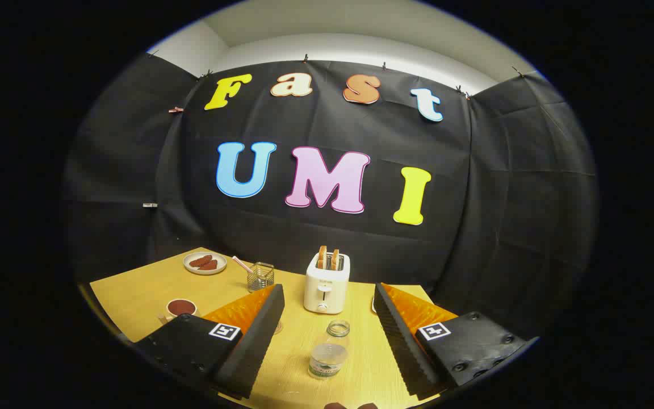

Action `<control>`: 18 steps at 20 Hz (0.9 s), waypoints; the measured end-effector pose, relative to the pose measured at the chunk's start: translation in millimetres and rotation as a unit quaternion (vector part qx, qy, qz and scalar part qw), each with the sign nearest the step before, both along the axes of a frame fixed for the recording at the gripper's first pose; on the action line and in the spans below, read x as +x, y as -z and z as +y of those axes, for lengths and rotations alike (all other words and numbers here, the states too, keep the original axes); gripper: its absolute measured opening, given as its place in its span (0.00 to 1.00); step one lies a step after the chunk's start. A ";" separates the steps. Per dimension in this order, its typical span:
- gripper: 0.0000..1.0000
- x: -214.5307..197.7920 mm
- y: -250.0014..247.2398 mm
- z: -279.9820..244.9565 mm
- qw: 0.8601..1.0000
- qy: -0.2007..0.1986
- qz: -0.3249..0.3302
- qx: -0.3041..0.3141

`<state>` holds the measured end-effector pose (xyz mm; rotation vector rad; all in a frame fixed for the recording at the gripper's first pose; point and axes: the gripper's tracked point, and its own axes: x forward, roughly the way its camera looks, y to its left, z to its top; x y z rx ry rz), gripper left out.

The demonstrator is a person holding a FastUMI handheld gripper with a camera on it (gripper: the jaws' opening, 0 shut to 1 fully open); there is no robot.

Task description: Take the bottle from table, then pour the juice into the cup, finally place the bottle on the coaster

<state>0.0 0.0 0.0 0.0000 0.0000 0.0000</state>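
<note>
We have the gripper (324,335) spread wide, its two fingers standing well apart and touching nothing, and the clear plastic bottle (328,353) stands upright on the wooden table (134,289) between them, near the fingertips' reach but not yet grasped. Its mouth is open, with no cap that we can see, and we cannot tell how much juice is inside, so the main risk we judge here is a knock: if we come in off-centre, one finger could strike the bottle's side and tip it, spilling through that open mouth. A squeeze too high on the soft wall, or too hard, could also crush it and push liquid out. Just beyond the bottle stands the white toaster (327,284) with two slices of toast (329,258) poking up; it sits close behind, so pushing too far forward past the bottle would run us into it. Left of the bottle, behind the left finger, we see a round dish with a dark brown inside (181,307), which may be the cup or the coaster; we cannot tell which. Farther back and left of the toaster stands a small clear glass (260,276) with a striped straw (240,263), and beyond that a white plate (205,263) holding brown pieces of food. A small pale object peeks out beside the right finger, mostly hidden.
</note>
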 end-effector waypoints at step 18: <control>0.98 14.3 16.1 6.5 1.000 -0.008 0.012 0.028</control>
